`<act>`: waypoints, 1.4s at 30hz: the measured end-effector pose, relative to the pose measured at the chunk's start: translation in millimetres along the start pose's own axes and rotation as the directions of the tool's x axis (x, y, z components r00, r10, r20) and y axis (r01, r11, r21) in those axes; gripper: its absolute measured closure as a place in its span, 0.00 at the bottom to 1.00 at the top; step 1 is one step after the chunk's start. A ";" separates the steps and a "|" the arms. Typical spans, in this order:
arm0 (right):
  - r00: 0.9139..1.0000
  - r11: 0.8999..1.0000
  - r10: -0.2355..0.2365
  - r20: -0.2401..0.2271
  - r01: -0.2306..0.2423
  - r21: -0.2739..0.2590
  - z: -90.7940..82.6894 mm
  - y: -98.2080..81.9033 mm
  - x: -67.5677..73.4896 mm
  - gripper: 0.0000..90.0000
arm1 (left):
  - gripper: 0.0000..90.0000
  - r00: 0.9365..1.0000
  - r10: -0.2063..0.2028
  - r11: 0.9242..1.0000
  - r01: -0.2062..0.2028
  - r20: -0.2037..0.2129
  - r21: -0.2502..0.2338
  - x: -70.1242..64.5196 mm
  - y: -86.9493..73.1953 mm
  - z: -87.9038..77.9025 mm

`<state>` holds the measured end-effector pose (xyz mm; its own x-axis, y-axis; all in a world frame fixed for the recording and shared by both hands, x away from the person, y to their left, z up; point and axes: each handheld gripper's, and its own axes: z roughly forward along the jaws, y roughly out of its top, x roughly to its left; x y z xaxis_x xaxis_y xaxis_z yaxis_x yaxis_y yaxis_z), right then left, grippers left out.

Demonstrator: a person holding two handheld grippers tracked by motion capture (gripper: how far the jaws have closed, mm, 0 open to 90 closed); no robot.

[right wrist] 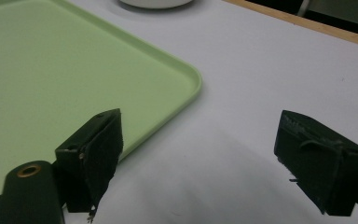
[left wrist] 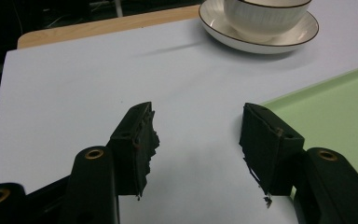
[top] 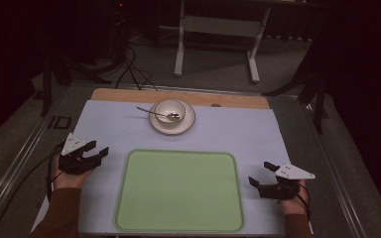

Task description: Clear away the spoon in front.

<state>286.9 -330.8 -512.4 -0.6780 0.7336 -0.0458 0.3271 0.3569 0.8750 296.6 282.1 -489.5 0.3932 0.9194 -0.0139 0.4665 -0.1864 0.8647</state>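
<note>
A pale green tray (top: 144, 218) lies empty at the near middle of the white mat. Behind it a white bowl (top: 168, 107) sits on a white plate (top: 187, 123), and a metal spoon (top: 151, 112) rests in the bowl with its handle pointing left. My left gripper (top: 99, 151) hovers left of the tray, open, nothing between its jaws. My right gripper (top: 260, 173) sits right of the tray, open and empty too. The left gripper view shows the open left gripper (left wrist: 196, 140), the plate (left wrist: 303, 35) and the bowl (left wrist: 261, 16). The right gripper view shows the open right gripper (right wrist: 200, 154) beside the tray's corner (right wrist: 186, 77).
The white mat (top: 114, 126) covers a wooden tabletop (top: 124, 95) whose far edge shows behind the plate. Beyond the table stand a white desk frame (top: 218, 29), dark stands and cables on the floor (top: 129, 69). Bare mat lies either side of the tray.
</note>
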 end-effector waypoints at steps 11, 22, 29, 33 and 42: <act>1.000 1.000 -0.002 -0.001 0.002 0.004 -0.2 -0.1 0.5 0.17 | 0.49 1.000 0.006 1.000 -0.006 0.005 -0.017 -3.6 14.4 5.9; 1.000 1.000 -0.004 -0.002 0.004 0.001 -0.7 -0.1 0.7 0.17 | 0.44 1.000 0.027 1.000 -0.027 0.005 -0.008 -8.7 31.7 16.1; 1.000 1.000 -0.004 -0.001 0.004 0.005 -0.7 -0.2 0.5 0.17 | 0.43 0.999 0.036 0.999 -0.036 0.010 -0.013 -11.0 41.3 21.4; 1.000 1.000 -0.004 -0.002 0.004 0.006 -0.6 -0.2 0.6 0.17 | 0.43 0.999 0.039 0.999 -0.039 0.015 -0.015 -12.1 46.0 24.8; 1.000 1.000 -0.005 -0.002 0.006 0.007 -0.5 -0.3 0.3 0.17 | 0.43 0.998 0.055 0.998 -0.054 0.029 -0.018 -16.1 59.8 32.8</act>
<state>286.3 -330.9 -512.5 -0.6814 0.7302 -0.0494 0.3278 0.3648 0.8715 344.1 244.8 -454.0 0.4411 0.8973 0.0186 0.4302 -0.2295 0.8731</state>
